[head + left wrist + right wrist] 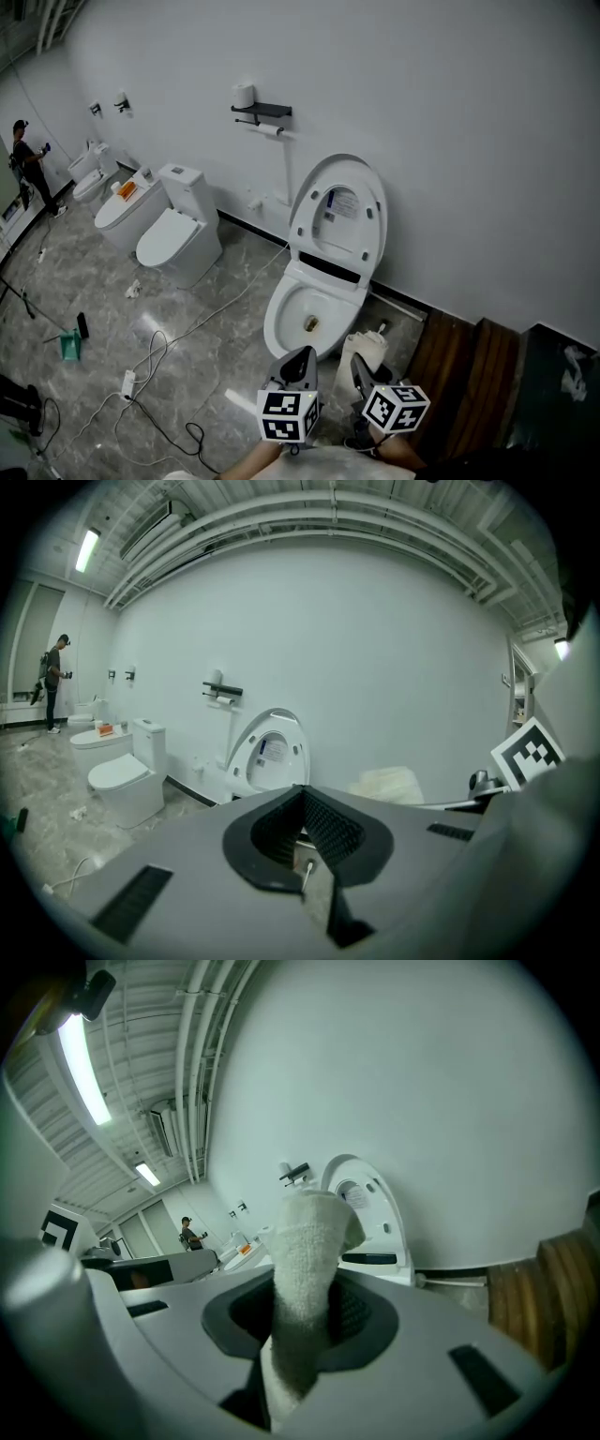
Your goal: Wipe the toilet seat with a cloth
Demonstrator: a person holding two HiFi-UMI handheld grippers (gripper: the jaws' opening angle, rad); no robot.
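While hovering short of the toilet (279, 328), clamping the white cloth (307, 1251) between the right gripper's (305, 1312) fingers, poking up past their tips; holding the left gripper's (302, 817) fingers together, empty.

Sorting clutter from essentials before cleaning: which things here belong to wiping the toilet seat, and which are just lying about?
For the job: open toilet, white cloth, right tool gripping it, left tool shut and empty.
Lying about: neighbouring closed toilet, floor cables, power strip, wall shelf with paper rolls.
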